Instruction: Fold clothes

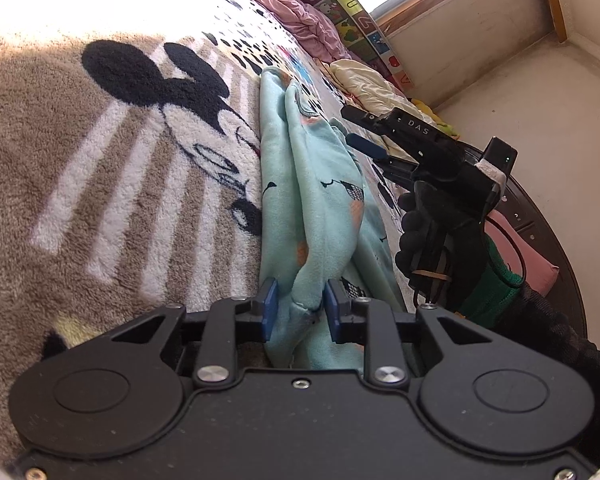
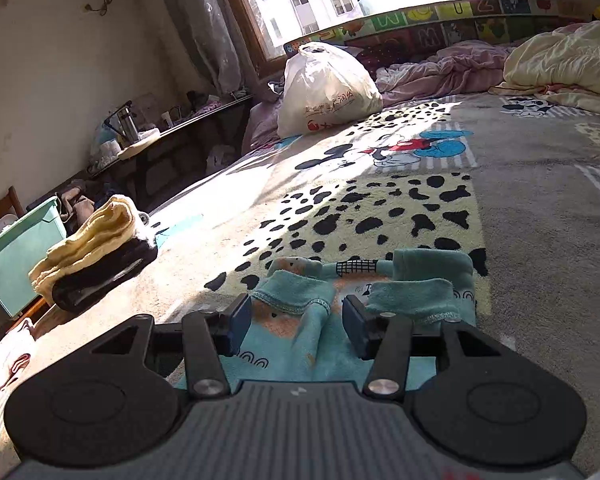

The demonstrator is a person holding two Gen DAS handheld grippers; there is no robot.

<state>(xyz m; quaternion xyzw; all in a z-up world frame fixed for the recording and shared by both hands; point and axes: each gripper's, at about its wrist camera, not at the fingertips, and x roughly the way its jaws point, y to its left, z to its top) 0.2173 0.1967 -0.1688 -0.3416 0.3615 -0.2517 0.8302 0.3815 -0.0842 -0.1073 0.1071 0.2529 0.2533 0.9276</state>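
A light blue printed fleece garment (image 1: 312, 200) lies in long folds on the cartoon blanket (image 1: 112, 184). My left gripper (image 1: 300, 309) is shut on a bunched edge of it, the cloth squeezed between the blue pads (image 1: 269, 308). In the right wrist view the same garment (image 2: 296, 320) shows two cuffs side by side. My right gripper (image 2: 296, 320) hovers open just over them, with nothing pinched. From the left wrist view the right gripper (image 1: 362, 130) is held by a black-gloved hand (image 1: 424, 236) beside the garment, its fingers apart.
A folded stack of cream and black clothes (image 2: 96, 248) sits at the bed's left edge, with a teal bin (image 2: 16, 256) beyond. A white plastic bag (image 2: 328, 88), pink bedding (image 2: 440, 68) and a cream quilt (image 2: 564, 60) lie by the window.
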